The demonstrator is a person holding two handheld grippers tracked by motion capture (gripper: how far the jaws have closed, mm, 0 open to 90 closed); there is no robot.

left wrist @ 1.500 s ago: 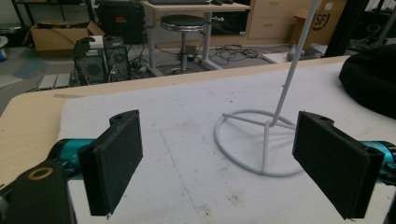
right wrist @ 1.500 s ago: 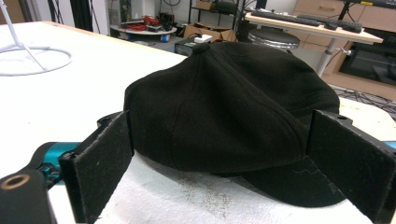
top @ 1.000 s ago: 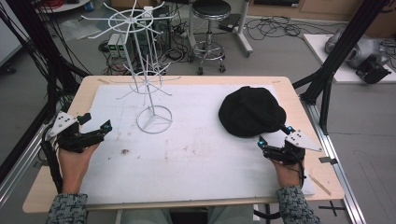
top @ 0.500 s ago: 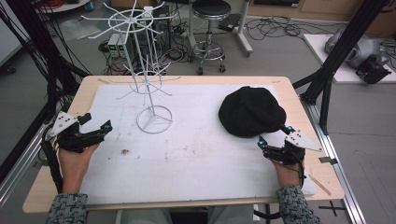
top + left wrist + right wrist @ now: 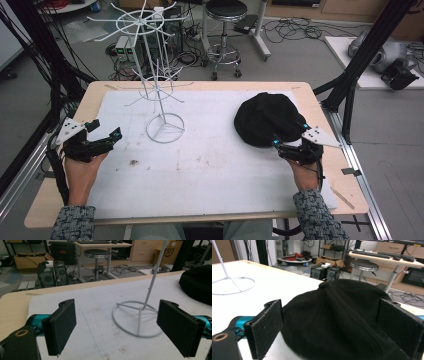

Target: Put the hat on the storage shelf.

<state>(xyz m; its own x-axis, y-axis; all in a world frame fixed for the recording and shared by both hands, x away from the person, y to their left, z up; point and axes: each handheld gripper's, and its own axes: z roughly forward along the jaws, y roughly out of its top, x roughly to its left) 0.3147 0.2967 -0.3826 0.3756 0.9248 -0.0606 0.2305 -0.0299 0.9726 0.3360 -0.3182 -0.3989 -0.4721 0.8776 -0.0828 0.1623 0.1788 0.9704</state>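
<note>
Nearest the table's [image 5: 200, 214] front edge, two hands come in, each with a gripper. The right gripper [image 5: 290, 136] sits by the right edge, jaws spread wide, nothing between them but air, tips just at the cap's [image 5: 265, 117] near rim. In the right gripper view the cap [image 5: 337, 315] bulges up between the two black pads [image 5: 268, 327], top button pointing away; whether the pads touch the fabric I can't tell. The left gripper [image 5: 106, 131] hangs by the left edge, jaws wide too, aimed at the rack [image 5: 160, 90]. Farther in, the rack stands upright left of centre on its ring base [image 5: 136, 320]. The cap lies dome-up toward the far right corner; its brim direction isn't clear.
</note>
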